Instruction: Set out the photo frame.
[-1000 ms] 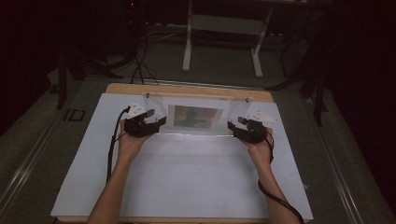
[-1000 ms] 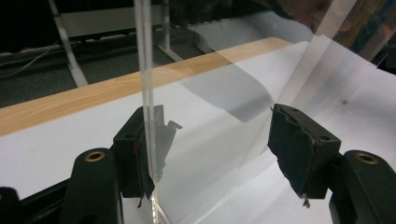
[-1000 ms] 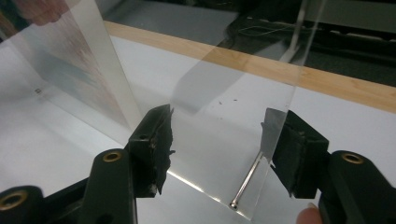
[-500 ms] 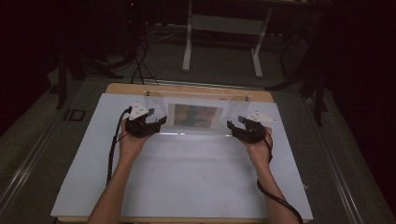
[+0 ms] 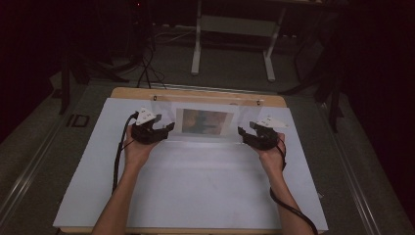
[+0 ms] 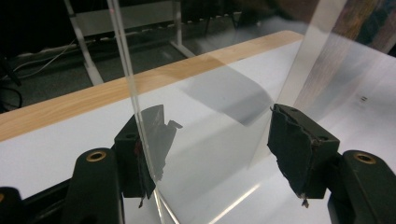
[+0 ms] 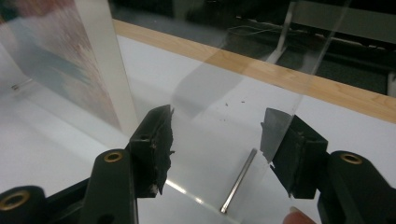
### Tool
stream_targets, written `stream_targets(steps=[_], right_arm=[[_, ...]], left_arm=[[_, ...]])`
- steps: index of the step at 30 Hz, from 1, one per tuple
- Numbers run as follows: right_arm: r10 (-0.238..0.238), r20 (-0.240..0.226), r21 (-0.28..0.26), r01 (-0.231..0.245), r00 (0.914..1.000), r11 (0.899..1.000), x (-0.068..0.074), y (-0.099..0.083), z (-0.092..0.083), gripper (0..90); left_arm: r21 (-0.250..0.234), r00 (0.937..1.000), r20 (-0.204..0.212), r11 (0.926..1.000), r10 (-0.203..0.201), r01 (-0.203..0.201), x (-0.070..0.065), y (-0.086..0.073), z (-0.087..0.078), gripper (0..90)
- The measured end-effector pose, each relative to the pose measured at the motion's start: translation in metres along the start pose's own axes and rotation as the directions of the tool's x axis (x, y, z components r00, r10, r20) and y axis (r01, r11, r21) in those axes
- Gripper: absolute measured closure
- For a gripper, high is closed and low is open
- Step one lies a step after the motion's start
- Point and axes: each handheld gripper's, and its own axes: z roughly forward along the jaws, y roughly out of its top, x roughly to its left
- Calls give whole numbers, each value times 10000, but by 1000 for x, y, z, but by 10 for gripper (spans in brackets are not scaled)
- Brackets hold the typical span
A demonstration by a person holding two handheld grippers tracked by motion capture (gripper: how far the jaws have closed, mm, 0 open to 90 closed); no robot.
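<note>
Operator: Status check. White table [image 5: 195, 196]; clear acrylic frame [image 5: 240, 122] upright near far edge, picture [image 5: 205, 121] sandwiched at centre. Left gripper [image 5: 169, 128] at one end of frame, right gripper [image 5: 243, 132] at other. Both sets of jaws wide apart, straddling thin panel edge, not clamped.

Inspector: Hazards from here?

Operator: Tipping, through closing one side ahead of the other and pushing panel sideways. Shoving instead of pinching, with panel off-centre in each gap and close to one jaw. Slipping on smooth acrylic under uneven lift. Scratching from ragged pads [image 6: 299, 144].

Inspector: Unclear items?

Operator: Picture content blurred. Contact between panel and nearest jaw not resolvable through reflections. Small metal pin [image 7: 238, 179] lying on table between right jaws; purpose unknown, far end lost behind panel glare.
</note>
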Motion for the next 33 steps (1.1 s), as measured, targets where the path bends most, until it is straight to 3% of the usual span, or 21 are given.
stream_targets(steps=[12,27,33], right_arm=[[312,-123,168,-310,9994,9994,6,-2,-13,438],[525,-224,350,-517,9984,9981,15,-3,-26,436],[623,-252,424,-612,9977,9972,17,-6,-28,436]], left_arm=[[233,9984,322,9987,-457,450,-5,1,-11,368],[519,9956,361,9950,-868,849,-11,-3,-25,369],[674,9958,356,9944,-839,813,-13,-3,-29,368]])
